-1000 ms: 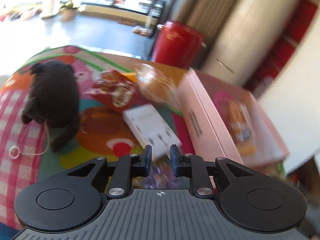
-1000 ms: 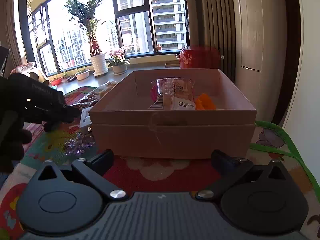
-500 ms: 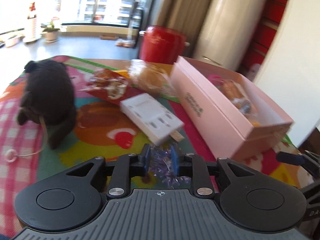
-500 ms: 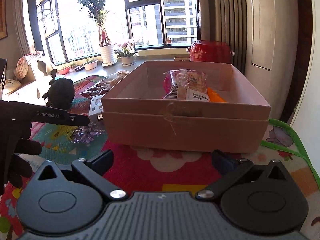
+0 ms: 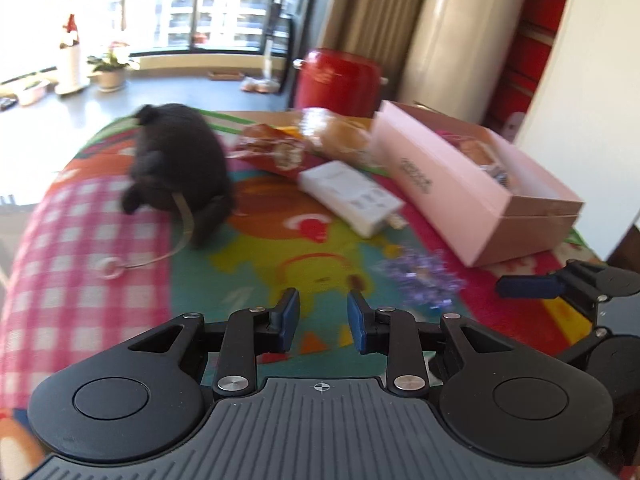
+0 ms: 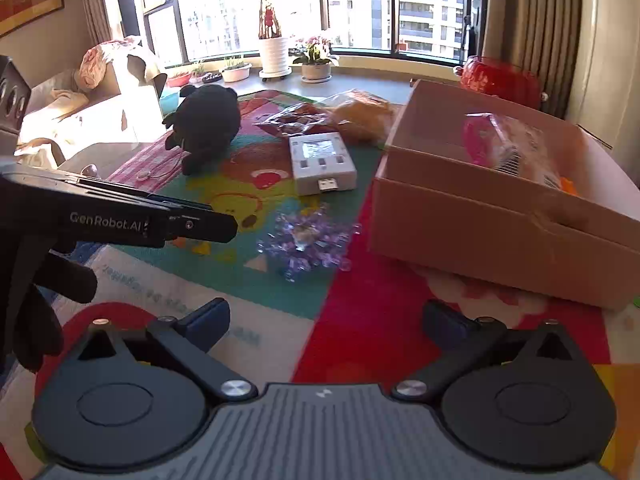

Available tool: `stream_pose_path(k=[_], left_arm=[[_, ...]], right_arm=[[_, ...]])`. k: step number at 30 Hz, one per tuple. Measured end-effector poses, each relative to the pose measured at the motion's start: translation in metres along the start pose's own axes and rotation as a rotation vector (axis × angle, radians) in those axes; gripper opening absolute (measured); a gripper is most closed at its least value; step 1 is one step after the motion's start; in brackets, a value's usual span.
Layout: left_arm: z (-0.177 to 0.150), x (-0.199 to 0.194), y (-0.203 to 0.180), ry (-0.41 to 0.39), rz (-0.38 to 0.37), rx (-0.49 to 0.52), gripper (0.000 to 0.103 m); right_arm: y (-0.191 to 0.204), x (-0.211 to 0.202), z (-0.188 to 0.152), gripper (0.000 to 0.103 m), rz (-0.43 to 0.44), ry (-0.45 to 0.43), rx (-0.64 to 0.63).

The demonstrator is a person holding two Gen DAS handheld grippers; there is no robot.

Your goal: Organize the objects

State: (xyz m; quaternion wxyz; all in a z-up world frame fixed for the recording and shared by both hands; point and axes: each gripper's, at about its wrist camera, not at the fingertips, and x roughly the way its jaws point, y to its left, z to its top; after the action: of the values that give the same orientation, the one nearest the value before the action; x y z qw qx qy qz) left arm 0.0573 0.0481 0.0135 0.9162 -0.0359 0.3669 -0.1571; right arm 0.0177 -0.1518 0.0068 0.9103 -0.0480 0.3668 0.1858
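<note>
A pink box (image 5: pixel 476 196) (image 6: pixel 500 216) stands on the colourful mat and holds a snack packet (image 6: pixel 516 148). On the mat lie a purple bead cluster (image 5: pixel 424 276) (image 6: pixel 308 236), a white power strip (image 5: pixel 352 196) (image 6: pixel 322 162), a red snack bag (image 5: pixel 272 152) (image 6: pixel 294 120), a bagged bun (image 5: pixel 340 136) (image 6: pixel 362 116) and a black plush toy (image 5: pixel 180 168) (image 6: pixel 206 124). My left gripper (image 5: pixel 319 320) is partly open and empty, above the mat left of the beads; it also shows in the right wrist view (image 6: pixel 208 226). My right gripper (image 6: pixel 326 320) is wide open and empty, in front of the beads.
A red pot (image 5: pixel 340 76) (image 6: pixel 500 76) stands behind the table by the curtains. Potted plants (image 6: pixel 316 60) line the window sill. A couch (image 6: pixel 80 108) is at the left. The table edge falls away at the left and far side.
My left gripper has pulled back and left, off the bead cluster, and its jaws have opened a little. My right gripper has backed away and turned left, so the box sits to the right.
</note>
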Motion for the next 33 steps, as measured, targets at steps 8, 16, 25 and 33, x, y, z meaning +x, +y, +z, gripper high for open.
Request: stream_pose_path(k=[8, 16, 25, 33], left_arm=[[-0.004, -0.013, 0.028, -0.01, 0.034, -0.137, 0.024], [-0.009, -0.016, 0.033, -0.027, 0.009, -0.178, 0.024], [-0.005, -0.012, 0.015, -0.01, 0.078, -0.127, 0.031], [0.004, 0.001, -0.02, 0.037, 0.074, -0.063, 0.055]], right_arm=[[0.025, 0.024, 0.022, 0.089, -0.042, -0.021, -0.01], [0.038, 0.025, 0.032, 0.058, 0.011, -0.007, -0.105], [-0.003, -0.023, -0.01, 0.058, -0.063, -0.023, -0.128], [-0.074, -0.043, -0.031, 0.08, -0.194, -0.034, 0.029]])
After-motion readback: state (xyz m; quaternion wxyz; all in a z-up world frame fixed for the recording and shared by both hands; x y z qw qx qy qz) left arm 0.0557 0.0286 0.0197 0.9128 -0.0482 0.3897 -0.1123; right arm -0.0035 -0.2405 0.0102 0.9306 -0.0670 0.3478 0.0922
